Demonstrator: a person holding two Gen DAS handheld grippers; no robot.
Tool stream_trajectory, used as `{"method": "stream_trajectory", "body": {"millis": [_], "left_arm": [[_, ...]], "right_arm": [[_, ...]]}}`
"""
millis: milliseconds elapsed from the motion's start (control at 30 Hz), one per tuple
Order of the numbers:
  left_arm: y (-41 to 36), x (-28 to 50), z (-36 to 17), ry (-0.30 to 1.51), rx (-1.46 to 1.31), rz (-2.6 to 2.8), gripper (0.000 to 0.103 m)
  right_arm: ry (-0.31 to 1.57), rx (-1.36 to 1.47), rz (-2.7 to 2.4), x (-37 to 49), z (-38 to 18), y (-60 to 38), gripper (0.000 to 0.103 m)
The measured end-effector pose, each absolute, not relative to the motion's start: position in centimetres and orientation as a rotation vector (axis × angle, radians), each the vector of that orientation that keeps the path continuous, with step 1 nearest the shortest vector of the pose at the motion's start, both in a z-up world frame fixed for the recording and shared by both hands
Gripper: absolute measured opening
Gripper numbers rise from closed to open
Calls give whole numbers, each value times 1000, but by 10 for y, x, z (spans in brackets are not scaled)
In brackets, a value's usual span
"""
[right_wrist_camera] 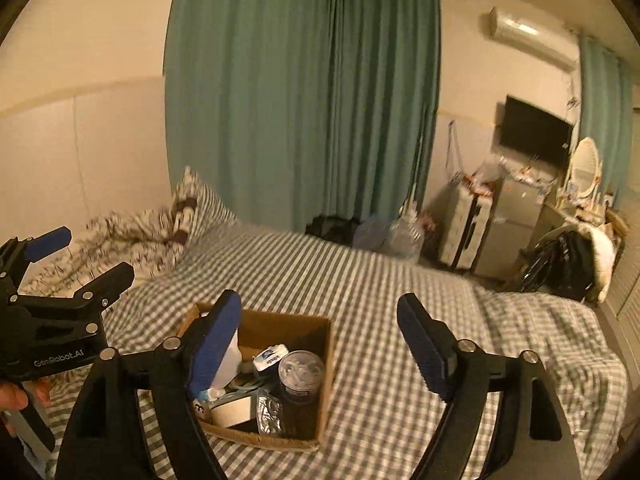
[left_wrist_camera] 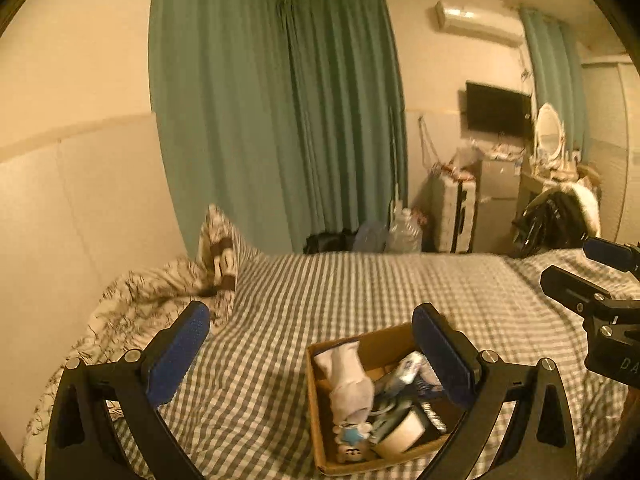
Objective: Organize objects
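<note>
Bed: a checked grey-and-white cover spreads across it, with a patterned pillow at the far left by the padded wall
Room: green curtains behind the bed; a dark screen on the wall, a suitcase and an oval mirror at the right
Box: an open cardboard box sits on the bed cover, mouth up, long side running away from the cameras
Contents: a white sock, a roll of tape, a round lidded jar, crowded together
Left gripper: fingers wide apart, holding nothing, over the box's near left side
Right gripper: fingers wide apart, empty, above the box's right edge
</note>
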State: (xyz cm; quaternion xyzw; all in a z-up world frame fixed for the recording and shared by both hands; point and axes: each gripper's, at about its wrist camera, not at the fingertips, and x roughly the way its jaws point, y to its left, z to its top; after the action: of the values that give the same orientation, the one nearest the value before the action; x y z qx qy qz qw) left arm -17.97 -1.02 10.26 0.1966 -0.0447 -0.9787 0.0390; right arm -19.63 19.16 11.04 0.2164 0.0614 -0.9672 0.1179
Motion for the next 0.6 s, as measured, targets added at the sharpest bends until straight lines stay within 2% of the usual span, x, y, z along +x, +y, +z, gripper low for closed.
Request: {"method": "stream_trajectory", "body": {"millis": [333, 600], "left_arm": [[11, -102, 139, -175, 439, -3081, 103], [12, -61, 128, -116, 409, -3107, 103]], "right_arm": [[145, 389, -2940, -104, 165, 232, 103], [155, 318, -2973, -54, 159, 249, 103]]}}
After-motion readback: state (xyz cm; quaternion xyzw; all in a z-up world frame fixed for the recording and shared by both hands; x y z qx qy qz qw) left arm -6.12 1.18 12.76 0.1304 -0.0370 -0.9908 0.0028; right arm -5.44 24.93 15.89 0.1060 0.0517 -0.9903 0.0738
